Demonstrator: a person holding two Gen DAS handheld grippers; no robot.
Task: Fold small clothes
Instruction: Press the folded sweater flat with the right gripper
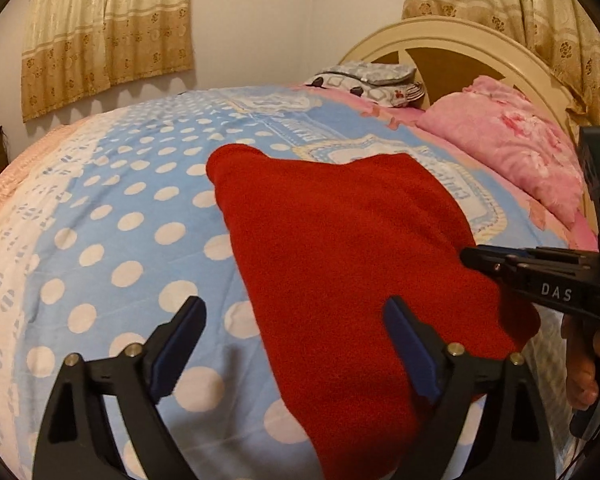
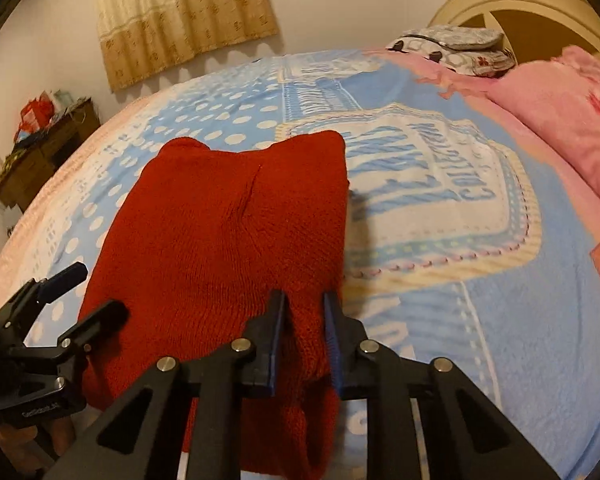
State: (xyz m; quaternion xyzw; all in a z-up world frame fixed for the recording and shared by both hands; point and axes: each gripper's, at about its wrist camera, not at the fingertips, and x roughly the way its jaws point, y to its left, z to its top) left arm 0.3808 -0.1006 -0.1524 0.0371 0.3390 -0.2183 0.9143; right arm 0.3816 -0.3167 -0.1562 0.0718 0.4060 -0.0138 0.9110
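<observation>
You'd half-folded the red sweater (image 2: 228,232) on the bed (image 1: 112,216); right gripper (image 2: 302,334) jaws pinched its near edge, left gripper (image 1: 296,344) jaws gaped empty.

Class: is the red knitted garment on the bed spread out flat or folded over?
Folded: the red knitted garment lies as a narrow oblong, no sleeves showing, with doubled edges.

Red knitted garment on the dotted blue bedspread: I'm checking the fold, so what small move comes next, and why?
Probably close the left gripper on the red knitted garment. Its jaws stand wide over the near edge, while the right gripper has already narrowed around a fold, so both could then lift together.
</observation>
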